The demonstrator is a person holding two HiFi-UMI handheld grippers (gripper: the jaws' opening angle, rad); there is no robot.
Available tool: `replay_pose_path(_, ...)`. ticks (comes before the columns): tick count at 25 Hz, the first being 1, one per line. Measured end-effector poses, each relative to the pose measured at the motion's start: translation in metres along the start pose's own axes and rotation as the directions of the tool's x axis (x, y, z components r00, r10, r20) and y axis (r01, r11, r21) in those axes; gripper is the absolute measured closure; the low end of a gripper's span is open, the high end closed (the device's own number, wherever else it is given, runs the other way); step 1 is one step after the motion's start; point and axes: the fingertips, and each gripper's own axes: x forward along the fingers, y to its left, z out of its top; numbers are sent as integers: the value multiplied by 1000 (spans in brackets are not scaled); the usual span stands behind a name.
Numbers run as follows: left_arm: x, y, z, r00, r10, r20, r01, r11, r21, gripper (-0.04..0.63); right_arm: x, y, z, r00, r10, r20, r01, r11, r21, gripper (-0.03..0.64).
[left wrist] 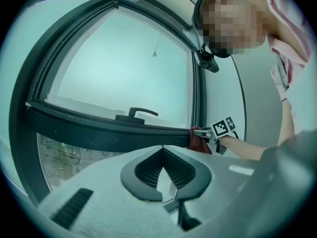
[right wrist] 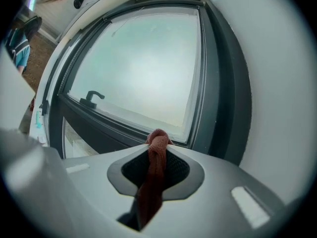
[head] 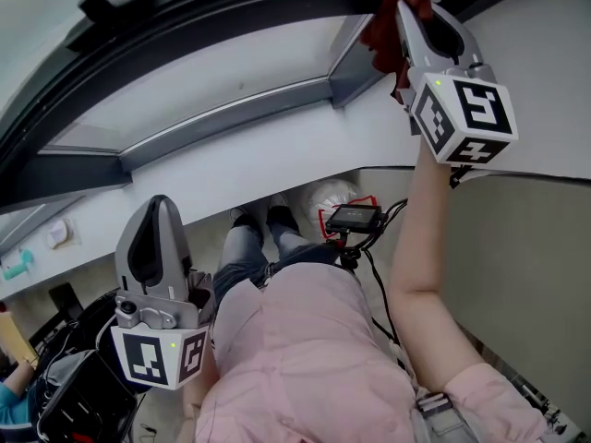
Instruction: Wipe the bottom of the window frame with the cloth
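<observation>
A dark red cloth (head: 381,37) is pinched in my right gripper (head: 406,0), which is shut on it and raised to the right end of the dark window frame (head: 231,12). In the right gripper view the cloth (right wrist: 157,155) bunches out past the jaw tips, right at the frame's bottom bar (right wrist: 124,133) near the corner. My left gripper (head: 159,207) hangs low at the left, shut and holding nothing. From the left gripper view, the right gripper (left wrist: 207,132) and the cloth (left wrist: 199,143) sit at the right end of the bottom bar (left wrist: 99,131).
A black window handle (left wrist: 140,112) sits on the frame left of the cloth. White wall (head: 540,53) lies to the right of the frame. Below are the person's legs, a black device on a stand (head: 354,218) and dark gear (head: 83,395) at the lower left.
</observation>
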Motion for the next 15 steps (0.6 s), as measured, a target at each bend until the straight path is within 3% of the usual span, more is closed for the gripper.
replay_pose_path(2,5,22,3,1000,4,-6,-4,1000,-15,595,11,20,10,1000,16,11,-16,999,30,560)
replay_pose_path(6,-9,83,-2,1000,19,-12,-20,999,-43,595,32,109,27,995,87,50,-92,992,86,560)
replay_pose_path(11,-50,104,17,999,44,15,-43,999,-31,595,18,216,45,969,232,81,-243,955,170,560)
replay_pose_path(15,-68,123,25,997,65,40,-63,997,-37,595,32,275,51,947,315,65,-321,935,150,560)
